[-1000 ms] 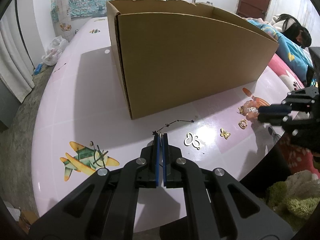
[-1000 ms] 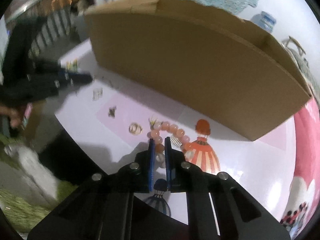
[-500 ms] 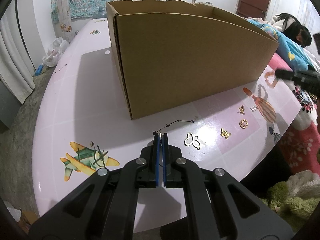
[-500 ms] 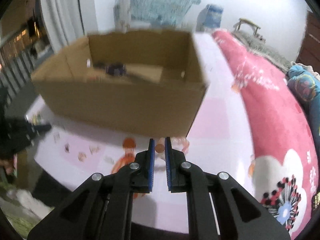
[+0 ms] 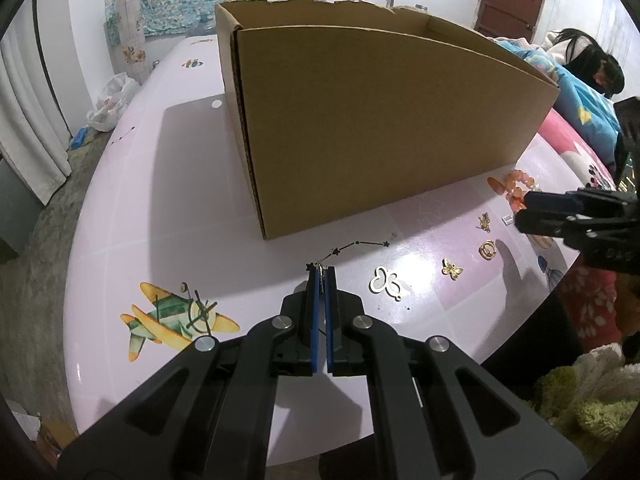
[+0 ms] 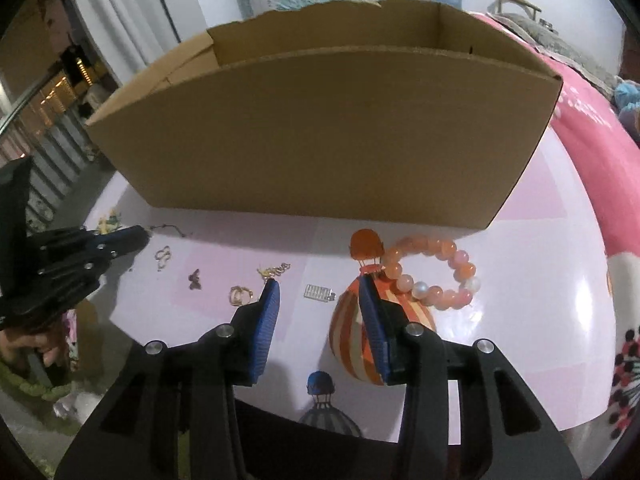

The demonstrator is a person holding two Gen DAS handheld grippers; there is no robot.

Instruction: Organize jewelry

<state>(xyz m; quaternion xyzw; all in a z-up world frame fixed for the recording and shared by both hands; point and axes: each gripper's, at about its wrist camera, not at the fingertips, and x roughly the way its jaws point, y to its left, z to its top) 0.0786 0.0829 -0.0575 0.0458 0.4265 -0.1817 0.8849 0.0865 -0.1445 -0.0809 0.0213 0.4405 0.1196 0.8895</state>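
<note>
A large cardboard box [image 5: 380, 120] stands on the pink table [image 5: 160, 208]. My left gripper [image 5: 321, 274] is shut on the end of a thin black star chain [image 5: 360, 245] that trails toward the box. A white butterfly charm [image 5: 385, 281], a gold bee charm [image 5: 452, 269], a gold ring [image 5: 488, 249] and a small gold pendant [image 5: 484, 222] lie to its right. My right gripper [image 6: 318, 290] is open and empty above the table. An orange bead bracelet [image 6: 434, 270] lies flat just right of it, and a small silver charm [image 6: 319, 292] lies between its fingers.
The table's front edge runs close below the jewelry. The box [image 6: 320, 136] fills the back of the table. A pink patterned bed [image 6: 608, 152] is to the right, with a person lying on it [image 5: 596, 68]. A green plush item [image 5: 592, 392] sits below the table edge.
My right gripper carried the bead bracelet up beside the box, came back down, opened and let it go on the table. My left gripper has stayed shut on the chain, unmoved.
</note>
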